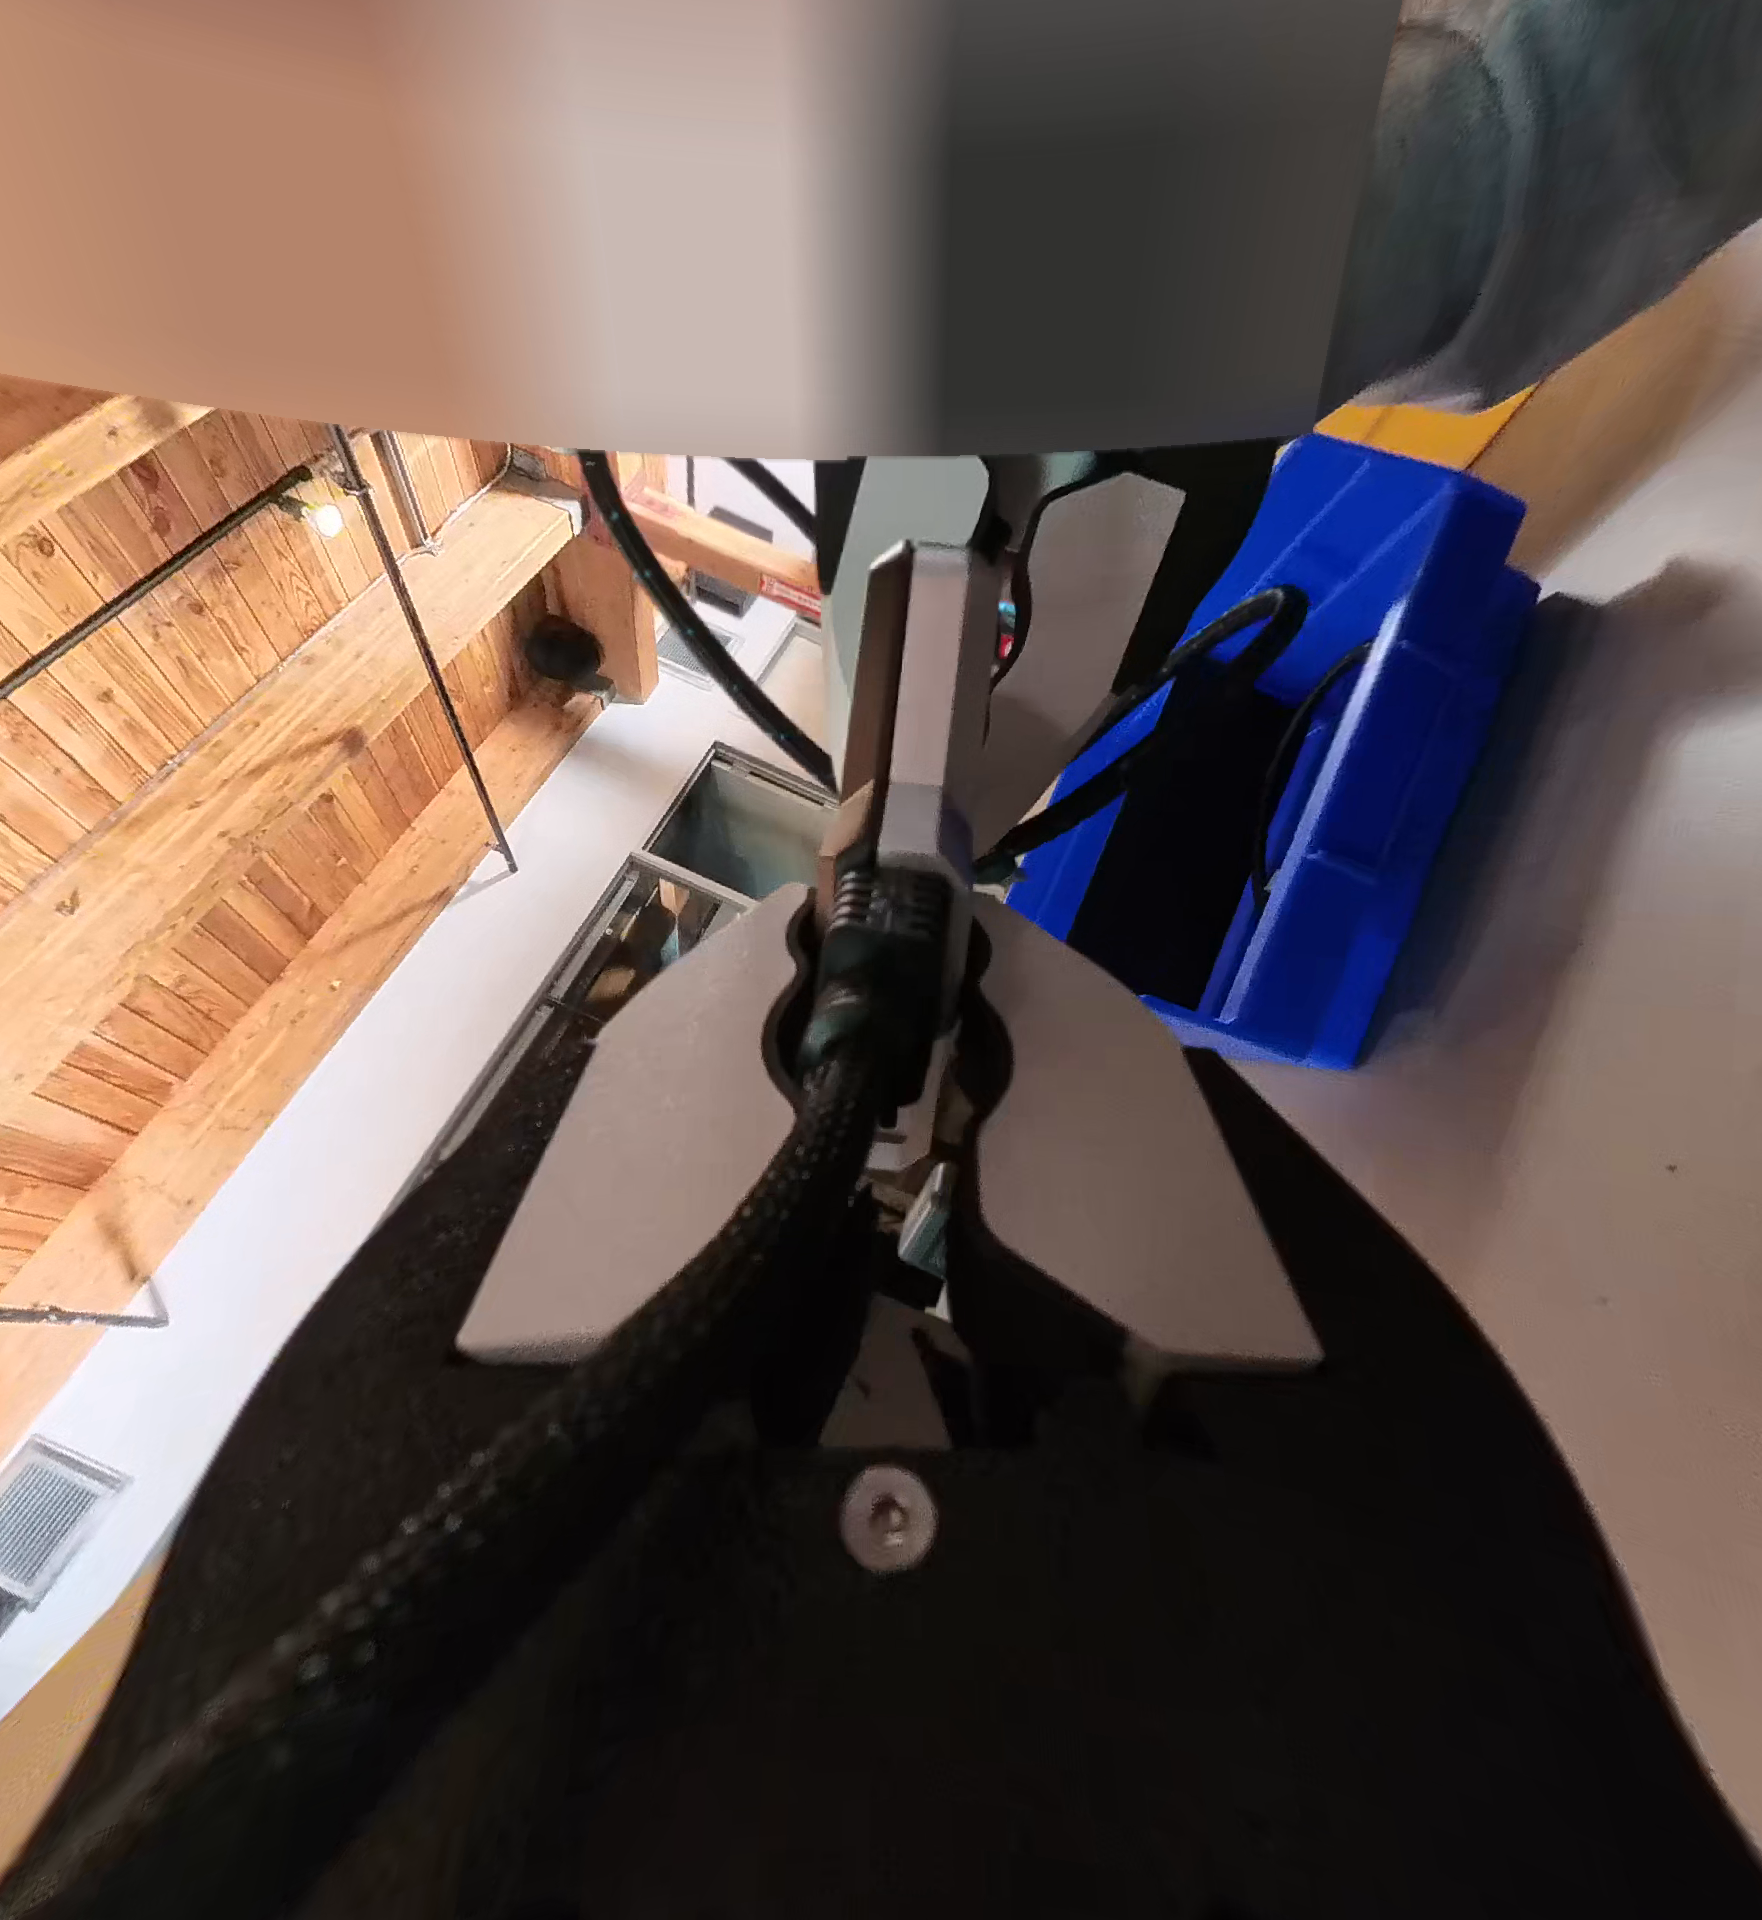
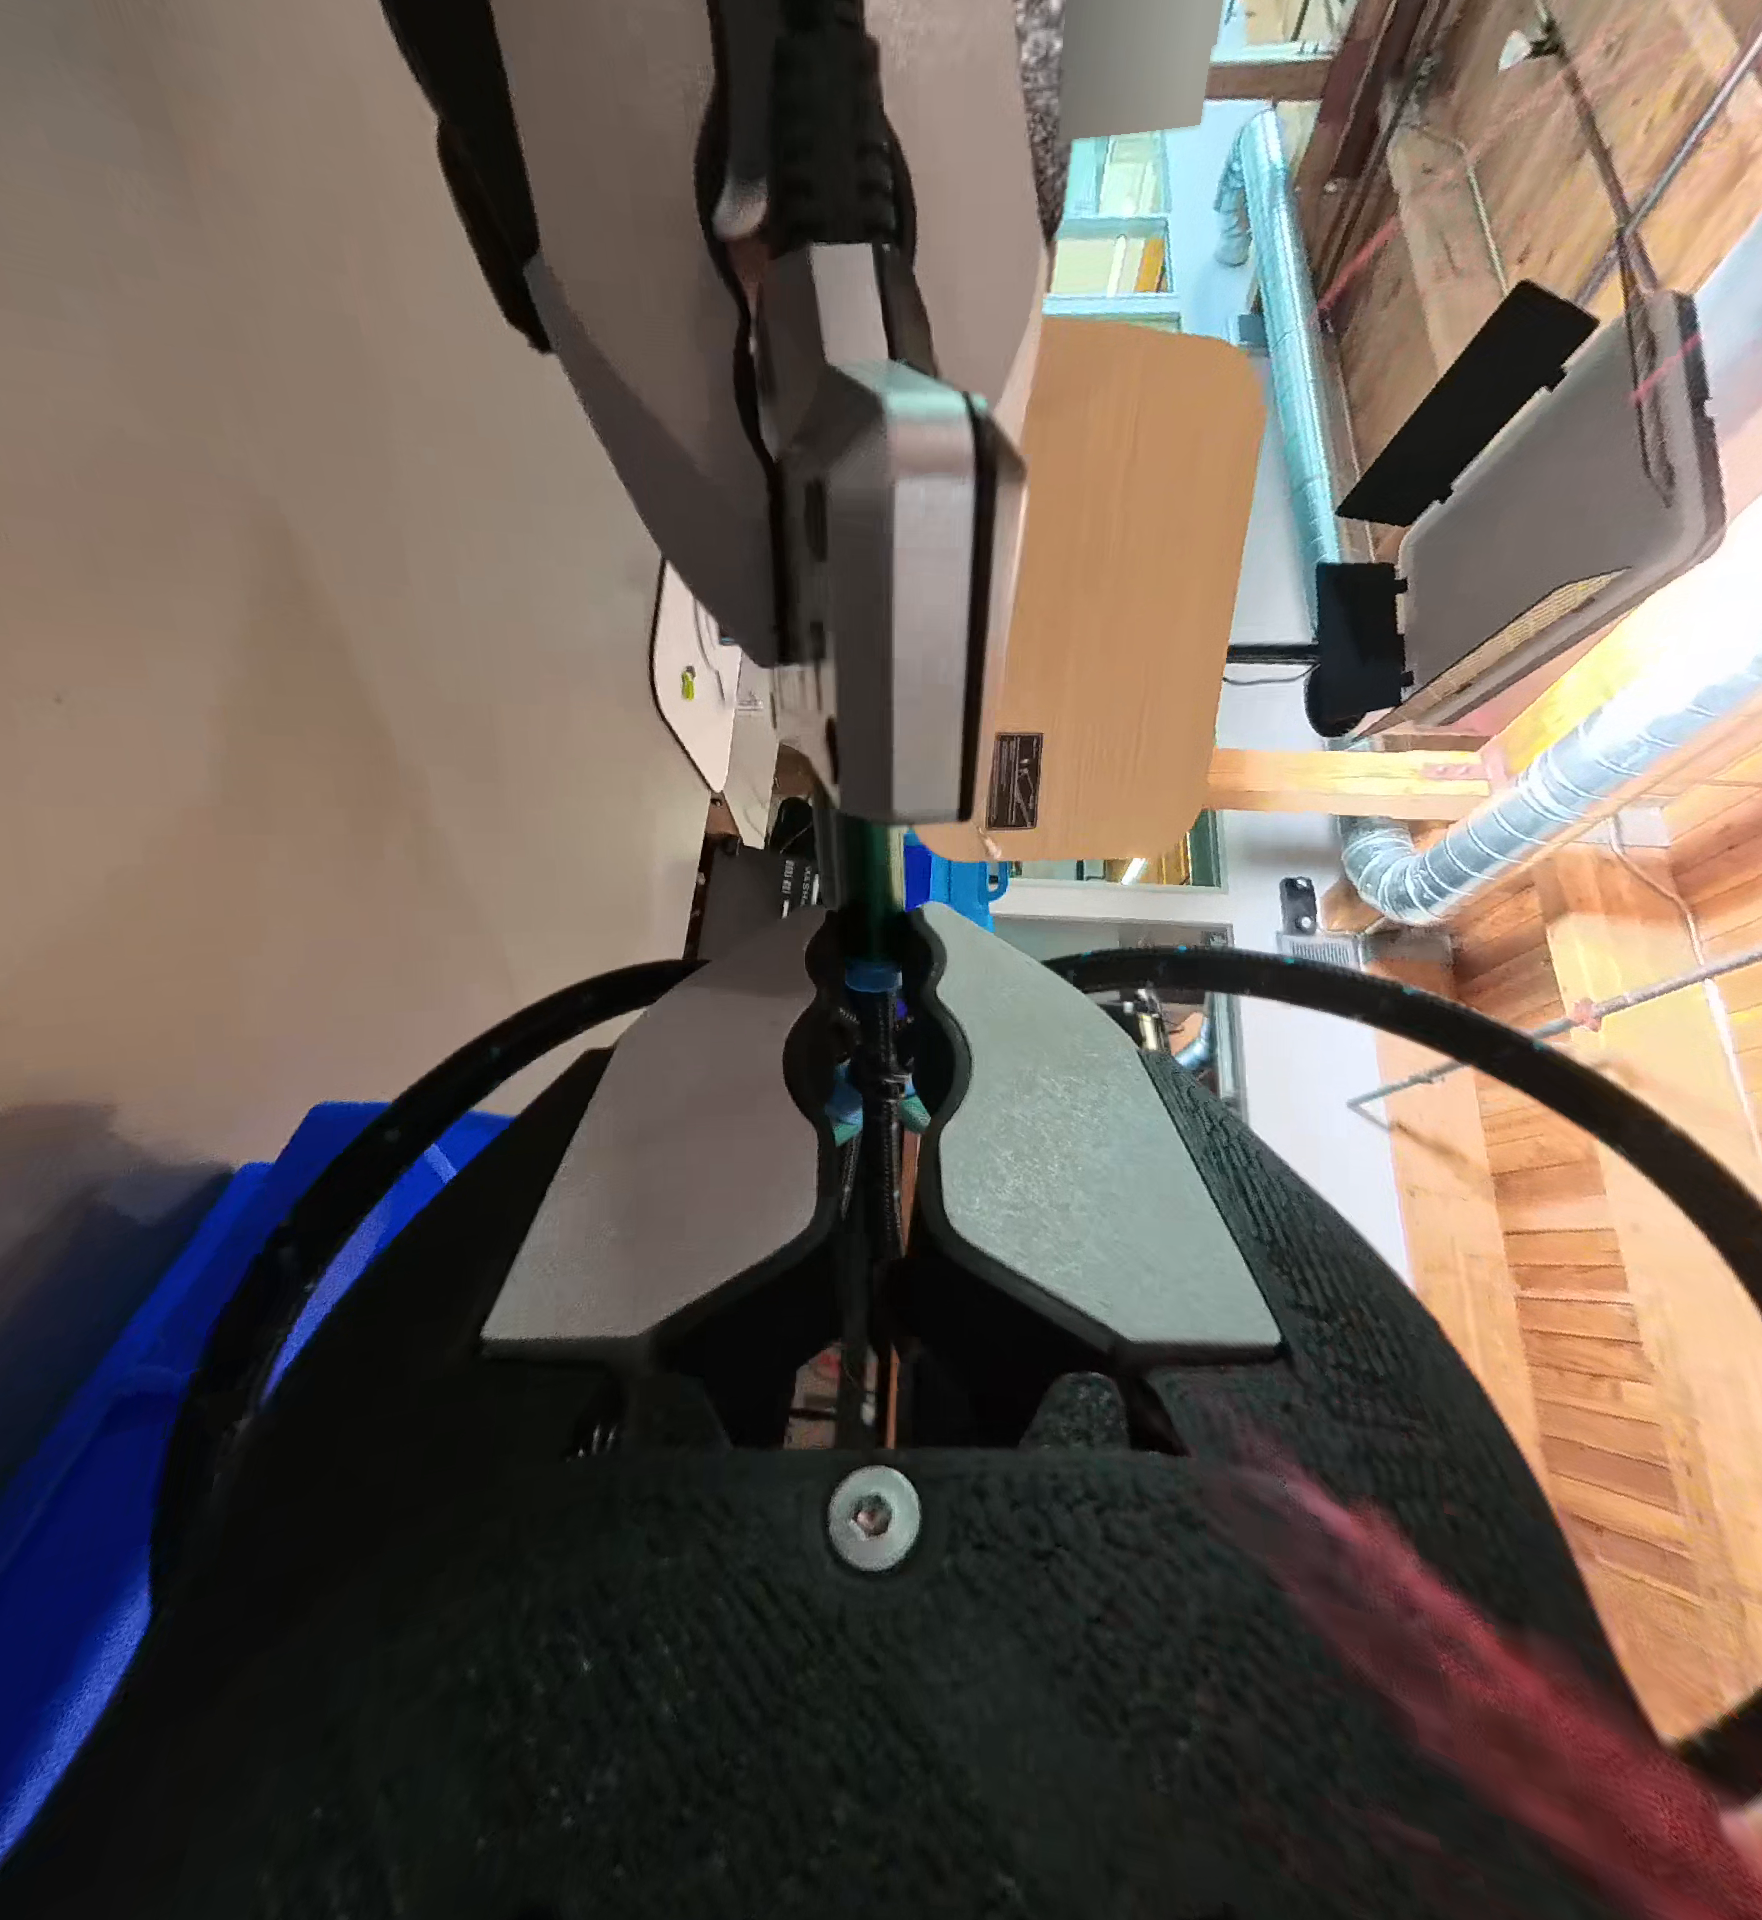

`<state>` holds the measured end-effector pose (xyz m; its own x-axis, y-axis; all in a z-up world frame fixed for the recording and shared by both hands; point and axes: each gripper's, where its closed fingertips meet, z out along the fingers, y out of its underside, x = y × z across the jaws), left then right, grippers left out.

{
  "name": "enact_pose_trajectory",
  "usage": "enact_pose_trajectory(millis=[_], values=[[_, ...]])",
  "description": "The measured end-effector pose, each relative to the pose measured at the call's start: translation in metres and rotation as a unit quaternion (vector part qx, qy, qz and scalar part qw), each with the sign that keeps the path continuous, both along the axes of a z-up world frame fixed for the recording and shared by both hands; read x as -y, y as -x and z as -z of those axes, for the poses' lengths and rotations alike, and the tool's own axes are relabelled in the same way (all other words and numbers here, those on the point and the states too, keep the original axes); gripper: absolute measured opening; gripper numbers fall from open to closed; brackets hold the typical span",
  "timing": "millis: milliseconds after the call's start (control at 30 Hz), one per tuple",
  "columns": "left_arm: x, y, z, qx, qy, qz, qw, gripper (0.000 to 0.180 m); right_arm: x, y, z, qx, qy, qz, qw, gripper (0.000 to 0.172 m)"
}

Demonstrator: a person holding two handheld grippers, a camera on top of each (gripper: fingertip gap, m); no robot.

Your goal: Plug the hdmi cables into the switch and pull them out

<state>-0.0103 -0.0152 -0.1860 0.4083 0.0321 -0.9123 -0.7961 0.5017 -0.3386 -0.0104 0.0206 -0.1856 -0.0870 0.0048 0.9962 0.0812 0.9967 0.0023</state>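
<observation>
While both views tilt hard, each claw is clamped on something. One left gripper (image 1: pixel 882 935) is closed narrow on the black ribbed plug (image 1: pixel 892 914) of a thick braided black cable (image 1: pixel 752 1226); that plug meets the end of one grey metal slab-shaped device (image 1: pixel 918 717), which sticks out past the fingertips. One right gripper (image 2: pixel 872 987) is nearly closed on a thin dark connector with a blue collar (image 2: pixel 869 977), its green-tinted tip reaching up to the lower end of the same grey device (image 2: pixel 908 582). One black cable (image 2: pixel 1479 1049) loops wide around the right gripper. Blue bins: one in the left view (image 1: pixel 1376 790) with two thin black cables inside, sitting on the pale table (image 1: pixel 1583 1039); one at the right view's lower left (image 2: pixel 77 1455). One wooden board (image 2: pixel 1126 582) behind the device.
</observation>
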Motion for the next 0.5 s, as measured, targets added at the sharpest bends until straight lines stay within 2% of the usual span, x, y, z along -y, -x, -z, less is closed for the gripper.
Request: enact_pose_trajectory(millis=[200, 333, 400, 500], values=[[-0.008, 0.001, 0.011, -0.008, 0.011, -0.028, 1.000, 0.022, -0.010, 0.007, 0.013, 0.017, -0.007, 0.036, 0.999, 0.008], [-0.015, 0.008, 0.013, 0.008, 0.024, -0.032, 0.999, 0.023, -0.017, 0.010, 0.017, 0.023, 0.037, 0.025, 0.999, 0.010], [-0.017, 0.018, 0.011, 0.026, 0.015, -0.046, 0.998, 0.022, -0.014, 0.003, 0.011, 0.031, 0.047, 0.003, 0.998, 0.012], [-0.018, 0.044, 0.005, 0.079, 0.015, -0.068, 0.994, 0.023, -0.012, -0.023, -0.010, 0.039, 0.074, -0.040, 0.996, 0.028]])
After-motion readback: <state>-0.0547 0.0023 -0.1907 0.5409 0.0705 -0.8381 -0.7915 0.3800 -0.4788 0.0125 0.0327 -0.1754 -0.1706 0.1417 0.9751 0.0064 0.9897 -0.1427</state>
